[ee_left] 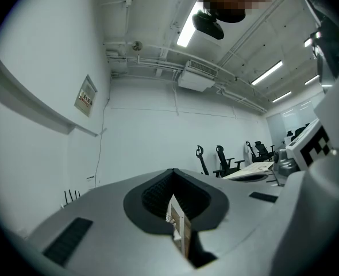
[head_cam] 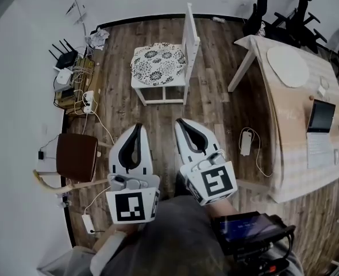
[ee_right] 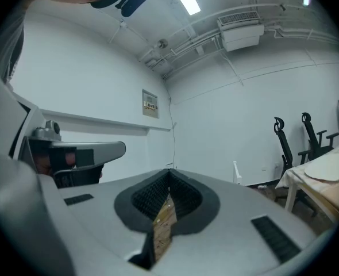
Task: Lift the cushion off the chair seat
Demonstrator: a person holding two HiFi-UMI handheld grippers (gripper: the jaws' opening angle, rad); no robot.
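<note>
**Approach: cushion untouched on chair**

Patterned cushion (head_cam: 158, 62) lies flat on the white chair (head_cam: 191, 39) seat, well ahead of me. Left gripper (head_cam: 138, 127) and right gripper (head_cam: 181, 123) have jaws clenched on nothing. They're side by side and aimed at the chair, likely for a two-sided grab. Jaws must open first.

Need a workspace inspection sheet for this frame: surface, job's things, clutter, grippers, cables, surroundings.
Surface: wood floor; the chair stands on it.
Job's things: patterned cushion lies flat on the seat of the white chair, not yet lifted.
Clutter: router and brown stool by the left wall.
Grippers: left gripper and right gripper both shut, empty, short of the chair.
Cables: white adapter with cord beside the table; power strip near the wall.
Surroundings: table at right with a laptop; office chairs behind.
</note>
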